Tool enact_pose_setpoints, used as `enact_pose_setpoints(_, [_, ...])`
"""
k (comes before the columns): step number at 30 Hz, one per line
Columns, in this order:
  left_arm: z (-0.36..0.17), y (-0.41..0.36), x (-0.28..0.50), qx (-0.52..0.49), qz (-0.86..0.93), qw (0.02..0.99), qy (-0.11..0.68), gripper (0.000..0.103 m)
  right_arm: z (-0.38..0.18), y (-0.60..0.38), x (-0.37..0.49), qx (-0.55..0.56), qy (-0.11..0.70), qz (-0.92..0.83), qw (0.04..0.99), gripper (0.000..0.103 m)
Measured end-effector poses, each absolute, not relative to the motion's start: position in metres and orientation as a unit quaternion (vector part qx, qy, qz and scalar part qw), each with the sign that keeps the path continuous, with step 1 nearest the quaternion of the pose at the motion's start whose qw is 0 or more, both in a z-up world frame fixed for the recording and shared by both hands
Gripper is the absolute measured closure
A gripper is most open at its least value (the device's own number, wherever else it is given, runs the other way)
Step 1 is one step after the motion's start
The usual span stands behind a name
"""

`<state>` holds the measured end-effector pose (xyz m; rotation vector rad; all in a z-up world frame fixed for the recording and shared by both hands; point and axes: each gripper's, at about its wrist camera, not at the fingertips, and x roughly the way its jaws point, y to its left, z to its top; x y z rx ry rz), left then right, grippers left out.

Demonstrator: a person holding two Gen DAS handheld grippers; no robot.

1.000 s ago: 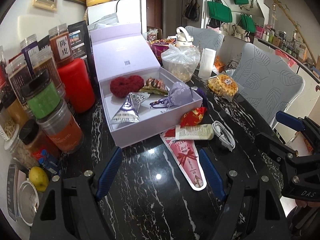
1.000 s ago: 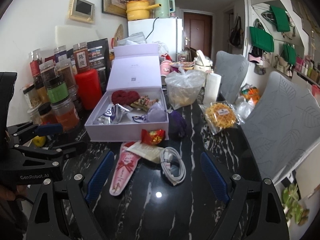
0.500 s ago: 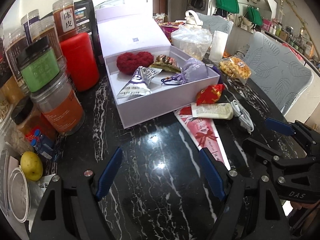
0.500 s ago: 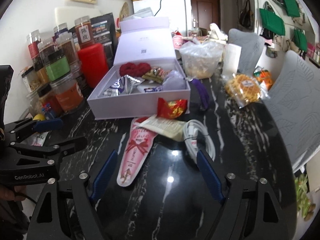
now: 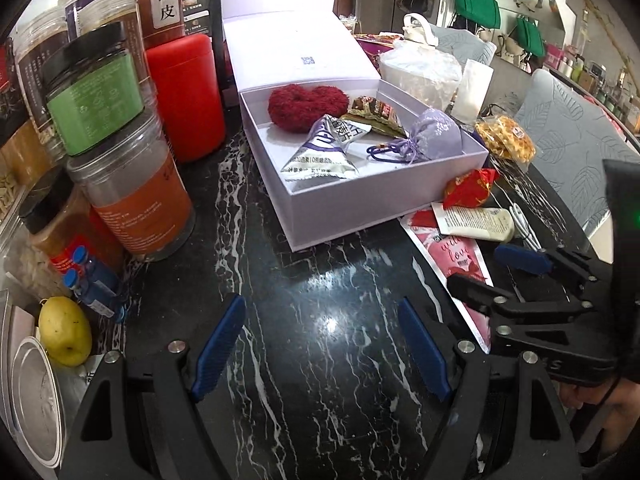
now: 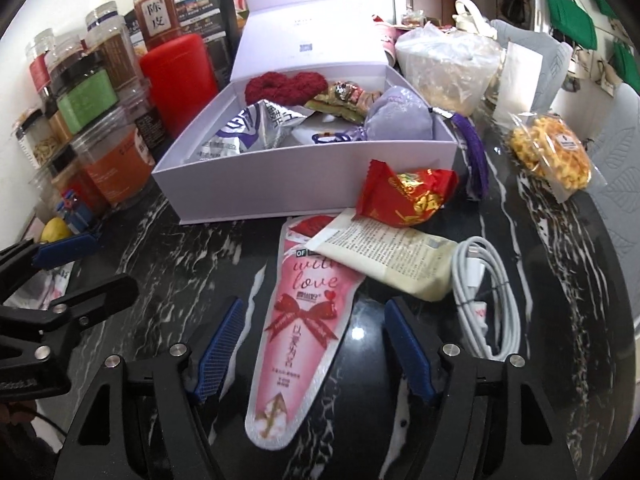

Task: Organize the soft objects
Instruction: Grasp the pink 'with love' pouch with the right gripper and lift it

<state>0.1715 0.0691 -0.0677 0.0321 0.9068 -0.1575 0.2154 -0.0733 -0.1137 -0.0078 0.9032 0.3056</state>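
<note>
Jars could be the first trouble: on the left of the black marble desk (image 5: 320, 360) a clear plastic jar with orange-brown powder (image 5: 132, 208) has a green-label jar (image 5: 96, 100) stacked on top, close to the left tool (image 5: 320, 348). That tool is open wide, holds nothing and hangs over bare desk. A bump from it might knock the stack over.

In the middle sits the open pale purple cardboard box (image 6: 304, 184), already holding a fuzzy dark red heart (image 6: 286, 86), a silver triangle packet (image 6: 256, 128) and a small purple cloth pouch (image 6: 400, 118).

Just near of the box lies the flat pink pointed packet with a red bow (image 6: 300, 320). The right tool (image 6: 310, 344) has one finger on each side of it. Its jaws are closing but do not press it yet. The packet is thin and shiny, so the fingers may slip off. Its far end lies under a cream soft packet (image 6: 388, 256), which may get dragged along. On the right, the coiled white cable (image 6: 488, 300) lies close and could snag.
</note>
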Motion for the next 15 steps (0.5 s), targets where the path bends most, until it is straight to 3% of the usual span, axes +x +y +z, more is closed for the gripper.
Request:
enact_pose_setpoints(5, [-0.069, 0.07, 0.177, 0.016, -0.079, 0.896, 0.438, 0.024, -0.119, -0.06, 0.223, -0.029, 0.442, 0.14, 0.885, 0.045])
enact_pose_setpoints(7, [-0.069, 0.071, 0.177, 0.012, -0.083, 0.895, 0.439, 0.024, -0.12, -0.054, 0.222, -0.045, 0.44, 0.138, 0.886, 0.046])
enact_pose_setpoints(10, [-0.069, 0.071, 0.178, 0.005, -0.088, 0.894, 0.44, 0.024, -0.122, -0.049, 0.22, -0.06, 0.431, 0.127, 0.892, 0.058])
enact_pose_setpoints(11, [-0.068, 0.071, 0.178, 0.004, -0.088, 0.894, 0.44, 0.024, -0.122, -0.048, 0.218, -0.063, 0.427, 0.128, 0.893, 0.066])
enact_pose_setpoints(15, [-0.067, 0.071, 0.175, 0.003, -0.088, 0.895, 0.438, 0.024, -0.12, -0.05, 0.211, -0.066, 0.433, 0.142, 0.888, 0.075])
